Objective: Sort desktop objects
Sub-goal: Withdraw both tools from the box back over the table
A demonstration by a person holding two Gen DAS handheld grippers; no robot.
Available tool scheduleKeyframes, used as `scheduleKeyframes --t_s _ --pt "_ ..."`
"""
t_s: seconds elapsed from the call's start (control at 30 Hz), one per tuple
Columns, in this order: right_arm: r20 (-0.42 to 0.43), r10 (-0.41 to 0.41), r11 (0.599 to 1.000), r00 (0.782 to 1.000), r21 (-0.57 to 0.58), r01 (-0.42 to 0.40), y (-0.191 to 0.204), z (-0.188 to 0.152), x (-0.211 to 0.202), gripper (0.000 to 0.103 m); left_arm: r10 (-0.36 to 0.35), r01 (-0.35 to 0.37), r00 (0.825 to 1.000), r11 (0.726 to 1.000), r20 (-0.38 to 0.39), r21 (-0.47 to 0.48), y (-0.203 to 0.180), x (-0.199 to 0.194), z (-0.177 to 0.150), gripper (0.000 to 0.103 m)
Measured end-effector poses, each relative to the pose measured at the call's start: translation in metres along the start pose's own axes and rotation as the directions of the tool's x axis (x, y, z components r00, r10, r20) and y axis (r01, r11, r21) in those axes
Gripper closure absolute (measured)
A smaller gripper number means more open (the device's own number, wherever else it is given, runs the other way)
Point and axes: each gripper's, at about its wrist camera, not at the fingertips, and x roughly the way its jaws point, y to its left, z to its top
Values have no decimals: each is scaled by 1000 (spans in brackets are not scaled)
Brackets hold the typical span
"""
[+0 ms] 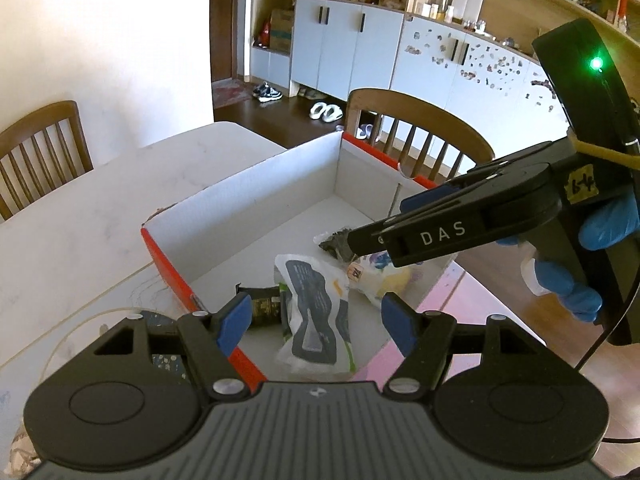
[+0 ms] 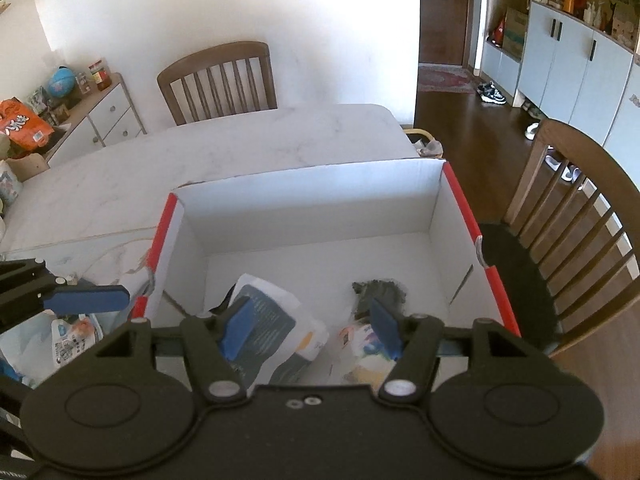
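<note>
Two grippers: both hover over the open box, jaws parted, nothing between the pads.
Left gripper [image 1: 316, 326]: lower centre of its own view, blue pads spread, released; the white-and-grey packet [image 1: 316, 312] lies in the box under the gap, not touched.
Right gripper [image 2: 312, 330]: lower centre of its own view, pads apart and empty; in the left view it enters from the right, held by a blue-gloved hand [image 1: 580, 264], tips above the dark crumpled item [image 1: 338, 242].
Box [image 2: 312, 196]: white cardboard with red rim, middle of both views, standing on the pale marble table [image 2: 248, 140].
Sorted so far: the white-and-grey packet, a small dark pack [image 1: 262, 308] at the box's left wall, the dark crumpled item, and a clear bag with yellowish contents [image 1: 380, 278] all lie on the box floor.
Left to sort: at least one printed white wrapper [image 2: 74, 338] rests on the table outside the box's left wall, lower left of the right view; more may sit below the frame, I cannot tell.
Progress: judged well under way, not finished.
Edges: red rim sits just beside the left gripper's left pad; any sideways sweep toward the wrapper must clear that wall.
Open room: far half of the box floor is bare, and the tabletop beyond it is free up to the two wooden chairs [image 2: 218, 80].
</note>
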Motion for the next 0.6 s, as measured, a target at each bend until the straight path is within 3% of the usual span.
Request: scheduleKeyframes --t_s 0.33,0.6 --pt "34 -7 1000 999 -13 8 25 -16 -19 37 -48 50 997 999 67 -21 -3 -40 -20 32" --pt "63 -12 998 998 -62 16 57 -33 -30 30 -60 62 993 998 100 -21 -2 -72 -46 32"
